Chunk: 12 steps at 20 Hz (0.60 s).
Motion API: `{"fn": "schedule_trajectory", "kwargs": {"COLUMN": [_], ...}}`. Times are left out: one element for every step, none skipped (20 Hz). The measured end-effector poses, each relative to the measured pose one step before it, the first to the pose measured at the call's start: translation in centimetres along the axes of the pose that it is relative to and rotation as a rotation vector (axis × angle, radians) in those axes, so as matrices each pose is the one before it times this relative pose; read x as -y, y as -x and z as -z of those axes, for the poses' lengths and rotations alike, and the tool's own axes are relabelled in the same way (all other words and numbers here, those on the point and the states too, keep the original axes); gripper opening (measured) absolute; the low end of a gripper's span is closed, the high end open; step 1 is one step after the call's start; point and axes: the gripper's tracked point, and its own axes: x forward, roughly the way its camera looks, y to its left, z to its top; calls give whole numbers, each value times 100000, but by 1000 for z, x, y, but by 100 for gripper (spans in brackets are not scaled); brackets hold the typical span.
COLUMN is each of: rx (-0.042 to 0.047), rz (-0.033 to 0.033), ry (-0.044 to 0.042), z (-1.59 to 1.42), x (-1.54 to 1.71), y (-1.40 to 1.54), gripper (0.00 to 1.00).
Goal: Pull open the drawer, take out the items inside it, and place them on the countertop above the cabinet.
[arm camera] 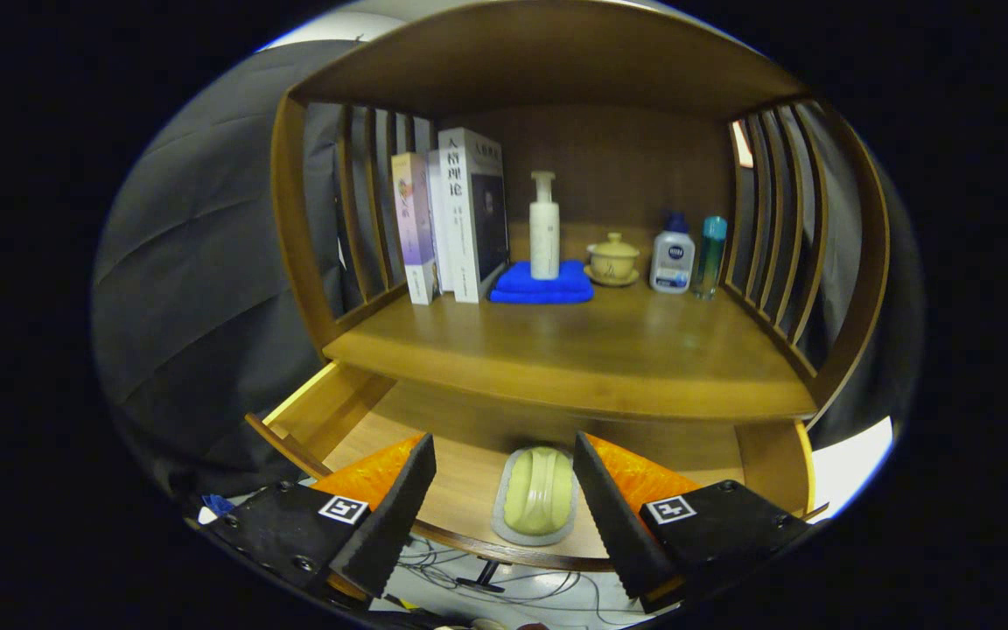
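Tool: the tool [504,477] hangs over the pulled-out drawer with its two fingers spread wide and nothing pressed between them; it is released.
Fingers: one finger [395,507] sits left of the soap dish and the other right of it, neither touching it as far as the view shows.
Drawer: the drawer [329,411] stands open below the worktop, its pale wooden floor and left side wall in sight, its curved front rail just ahead of the fingers.
Item in drawer: a pale green soap dish [537,492] with a grey rim lies on the drawer floor, between the two fingers and close to the front rail.
Worktop: the wooden worktop [591,359] above the drawer is bare along its front half.
Back of worktop, left: several books [456,219] stand upright against the slatted side.
Back of worktop, middle: a white pump bottle [544,229] stands on a folded blue cloth [543,284].
Back of worktop, right: a yellowish lidded cup [613,258] on a saucer, then a white bottle with a blue cap [672,254], then a slim teal bottle [710,247], just beside one another.
Below the drawer: loose cables [504,582] on a light floor.
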Motion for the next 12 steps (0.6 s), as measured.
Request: {"fn": "schedule_trajectory", "kwargs": {"rx": [-3440,-3770,-2474,-2329,-2994,-2208,-2094,-1887,-1923,-1944,-1486,-877], "rz": [-364,-71,821,1086,349,-222,-278,-42,259,577,719,822], "ry": [-920,478,1274,1347,830,-992,-1260,-1081,-99,194,109,-283], "z": [405,468,191,273,354,311,264,217,179,219,41,146], "x": [201,205,384,417,249,162,26,66,175,275,286,122], "y": [-600,-749,-679,-733,-618,-633,-368,-493,-408,-394,-312,-323], "gripper": [98,97,98,97,97,97,98,97,97,97,98,98]}}
